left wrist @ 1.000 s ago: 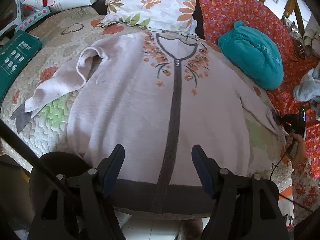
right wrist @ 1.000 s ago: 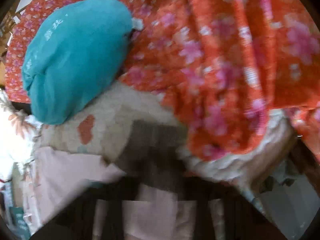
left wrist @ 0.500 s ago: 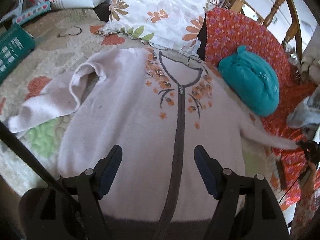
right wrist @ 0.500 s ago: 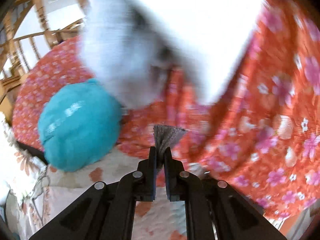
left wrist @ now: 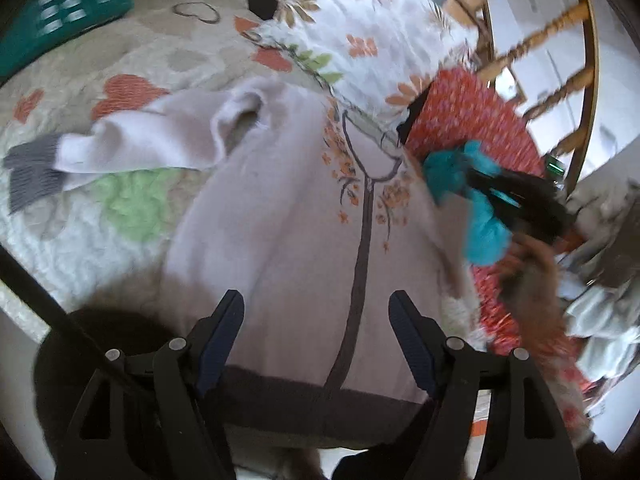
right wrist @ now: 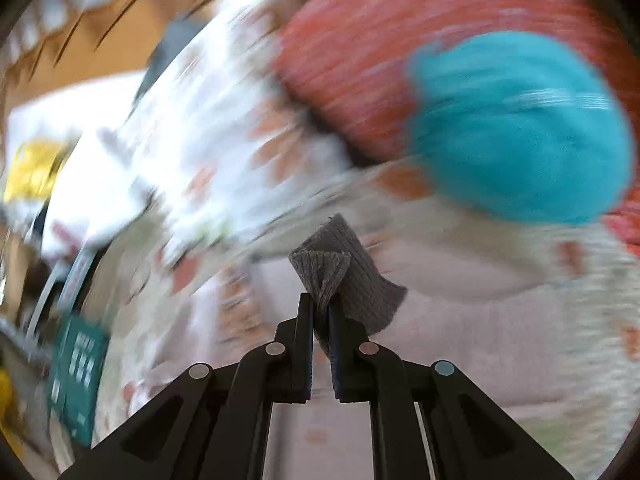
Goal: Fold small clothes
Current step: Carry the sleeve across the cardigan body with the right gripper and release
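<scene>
A pale pink zip cardigan [left wrist: 288, 240] with orange flower embroidery lies face up on the quilted bed [left wrist: 120, 208]. Its left sleeve [left wrist: 140, 148] is folded outward and ends in a grey cuff [left wrist: 32, 172]. My left gripper [left wrist: 317, 298] hovers open over the dark hem, with nothing between its fingers. My right gripper [right wrist: 321, 300] is shut on the grey cuff [right wrist: 344, 276] of the other sleeve and holds it lifted above the cardigan [right wrist: 480, 320]. In the left wrist view that gripper shows as a dark blur at the right.
A teal cloth bundle [right wrist: 520, 128] rests on a red floral cloth [left wrist: 472, 120] to the right of the cardigan. A floral pillow [left wrist: 360, 32] lies beyond the collar, a green box [left wrist: 60, 20] at far left, and wooden rails [left wrist: 560, 40] behind.
My right gripper has swung up and inward from the bed's right edge, carrying the sleeve cuff over the cardigan. The left gripper has shifted sideways and rolled, still open.
</scene>
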Motion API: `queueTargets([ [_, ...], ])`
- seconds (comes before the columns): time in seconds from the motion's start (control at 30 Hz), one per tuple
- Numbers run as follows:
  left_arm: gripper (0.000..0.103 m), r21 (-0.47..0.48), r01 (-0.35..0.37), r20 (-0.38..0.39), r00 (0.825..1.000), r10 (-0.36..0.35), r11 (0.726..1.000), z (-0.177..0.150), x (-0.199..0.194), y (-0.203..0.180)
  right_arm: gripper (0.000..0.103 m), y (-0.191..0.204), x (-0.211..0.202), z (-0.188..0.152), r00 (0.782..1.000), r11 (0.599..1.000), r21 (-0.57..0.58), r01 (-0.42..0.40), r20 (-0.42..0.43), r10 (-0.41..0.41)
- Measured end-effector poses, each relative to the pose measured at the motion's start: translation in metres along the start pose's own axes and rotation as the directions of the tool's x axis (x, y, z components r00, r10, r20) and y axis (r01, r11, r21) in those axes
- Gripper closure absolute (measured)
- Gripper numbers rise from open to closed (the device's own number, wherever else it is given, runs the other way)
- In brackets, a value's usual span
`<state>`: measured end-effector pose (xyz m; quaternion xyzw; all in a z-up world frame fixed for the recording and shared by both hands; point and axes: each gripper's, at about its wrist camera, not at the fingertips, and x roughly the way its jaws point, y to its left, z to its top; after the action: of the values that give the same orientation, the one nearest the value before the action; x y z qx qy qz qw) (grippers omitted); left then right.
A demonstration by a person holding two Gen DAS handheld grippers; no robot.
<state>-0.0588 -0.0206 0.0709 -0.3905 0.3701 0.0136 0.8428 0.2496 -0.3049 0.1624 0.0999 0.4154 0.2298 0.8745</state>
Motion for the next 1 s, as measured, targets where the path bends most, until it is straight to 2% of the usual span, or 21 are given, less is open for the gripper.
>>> queueTargets([
  [0.07, 0.029, -0.027, 0.014, 0.032, 0.999, -0.013, 1.000, 0.004, -0.018, 0.014, 0.095, 0.044, 0.051, 0.002, 0.997, 0.998, -0.055, -0.038, -0.067, 0.035],
  [0.17, 0.028, -0.073, 0.033, 0.085, 0.996, -0.026, 0.997, 0.009, -0.044, 0.038, 0.095, 0.109, 0.121, -0.025, 0.991, 0.988, -0.148, -0.031, -0.130, 0.012],
  [0.23, 0.028, -0.089, 0.042, 0.114, 0.993, -0.031, 0.995, 0.014, -0.059, 0.051, 0.095, 0.128, 0.161, -0.035, 0.985, 0.983, -0.183, -0.024, -0.173, -0.008],
  [0.37, 0.027, -0.098, 0.040, 0.187, 0.982, -0.021, 0.994, 0.023, -0.089, 0.071, 0.095, 0.164, 0.227, -0.056, 0.971, 0.986, -0.167, 0.007, -0.233, -0.046],
  [0.5, 0.024, -0.114, -0.042, 0.284, 0.956, 0.073, 0.993, 0.030, -0.116, 0.092, 0.089, 0.192, 0.257, -0.068, 0.956, 0.982, -0.186, -0.037, -0.292, -0.020],
  [0.53, 0.024, -0.133, -0.061, 0.298, 0.949, 0.099, 0.989, 0.031, -0.121, 0.100, 0.089, 0.200, 0.255, -0.070, 0.949, 0.979, -0.178, -0.096, -0.314, 0.036],
  [0.6, 0.024, -0.178, -0.086, 0.323, 0.936, 0.141, 0.980, 0.032, -0.130, 0.117, 0.089, 0.216, 0.242, -0.067, 0.944, 0.974, -0.172, -0.149, -0.318, 0.088],
  [0.67, 0.024, -0.226, -0.132, 0.351, 0.913, 0.208, 0.965, 0.032, -0.144, 0.135, 0.089, 0.249, 0.225, -0.069, 0.939, 0.949, -0.237, -0.208, -0.322, 0.125],
  [0.7, 0.024, -0.249, -0.159, 0.360, 0.901, 0.244, 0.955, 0.032, -0.150, 0.142, 0.085, 0.264, 0.215, -0.074, 0.933, 0.929, -0.280, -0.243, -0.331, 0.144],
  [0.8, 0.024, -0.309, -0.208, 0.373, 0.871, 0.320, 0.928, 0.028, -0.165, 0.160, 0.058, 0.325, 0.195, -0.105, 0.889, 0.828, -0.408, -0.384, -0.406, 0.212],
  [0.87, 0.024, -0.341, -0.228, 0.382, 0.853, 0.356, 0.912, 0.024, -0.176, 0.169, 0.054, 0.365, 0.186, -0.142, 0.826, 0.722, -0.471, -0.506, -0.507, 0.248],
  [0.93, 0.024, -0.365, -0.243, 0.392, 0.836, 0.385, 0.899, 0.019, -0.186, 0.175, 0.050, 0.390, 0.179, -0.178, 0.787, 0.615, -0.541, -0.574, -0.572, 0.232],
  [0.97, 0.024, -0.378, -0.253, 0.396, 0.825, 0.403, 0.891, 0.017, -0.192, 0.178, 0.047, 0.405, 0.174, -0.204, 0.785, 0.525, -0.613, -0.590, -0.587, 0.197],
  [1.0, 0.024, -0.386, -0.262, 0.398, 0.817, 0.416, 0.884, 0.015, -0.195, 0.179, 0.045, 0.415, 0.174, -0.220, 0.796, 0.465, -0.665, -0.584, -0.582, 0.167],
])
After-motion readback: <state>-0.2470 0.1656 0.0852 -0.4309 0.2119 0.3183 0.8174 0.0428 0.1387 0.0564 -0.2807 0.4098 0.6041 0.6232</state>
